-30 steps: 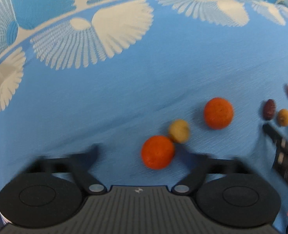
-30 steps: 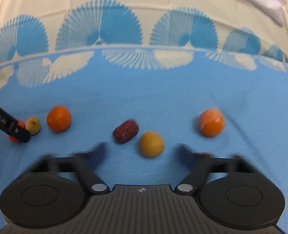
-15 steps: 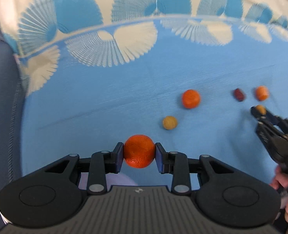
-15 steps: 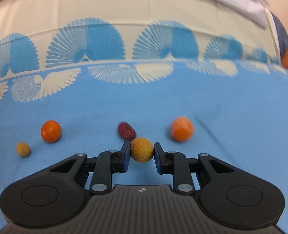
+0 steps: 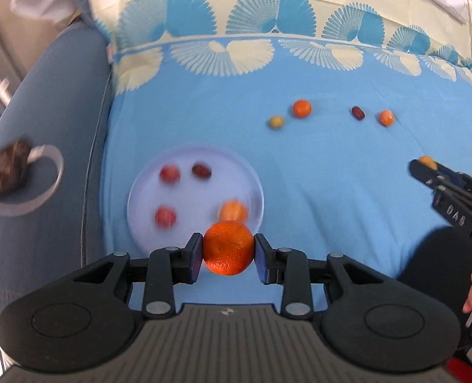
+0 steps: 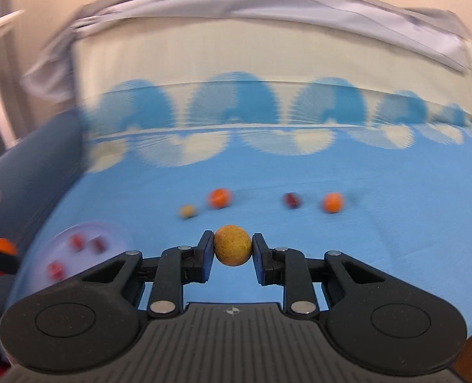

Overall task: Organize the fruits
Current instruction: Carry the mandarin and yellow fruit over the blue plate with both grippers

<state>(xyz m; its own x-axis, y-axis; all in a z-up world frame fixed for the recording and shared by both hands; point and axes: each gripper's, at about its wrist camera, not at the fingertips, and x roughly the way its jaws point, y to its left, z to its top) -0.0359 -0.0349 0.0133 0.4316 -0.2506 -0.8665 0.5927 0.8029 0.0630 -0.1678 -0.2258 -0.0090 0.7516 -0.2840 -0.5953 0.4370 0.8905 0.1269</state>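
Both fruits are up off the cloth now! A second ago the jaws stood spread over fruit lying on the blue cloth; now each pair is clamped on a catch. The orange (image 5: pixel 228 248) sits squeezed between the pads of the left gripper (image 5: pixel 228 257), and it hangs right at the near rim of the white plate (image 5: pixel 146 188). That reads as a delivery about to happen: pick done, drop still to come.

Over on the other side, the yellow-brown fruit (image 6: pixel 233 245) is pinched in the right gripper (image 6: pixel 233 252), jaws drawn in narrow around it. It's carried well away from the plate, off to the plate's right, so it has more ground to cover.

The plate already holds four pieces, blurred: two reddish ones (image 5: pixel 169 174) and (image 5: pixel 165 217), a dark one (image 5: pixel 201 170) and an orange-coloured one (image 5: pixel 233 211) at the rim nearest the held orange.

Beyond the plate, four fruits wait on the blue cloth (image 5: pixel 315 172) in a loose row: a small yellowish one (image 5: pixel 276 122), a small orange (image 5: pixel 301 108) just beside it, a dark red fruit (image 5: pixel 358 112) and another orange piece (image 5: pixel 386 117) farthest from the plate. By my count, that's six yet to land, two of them in the air.
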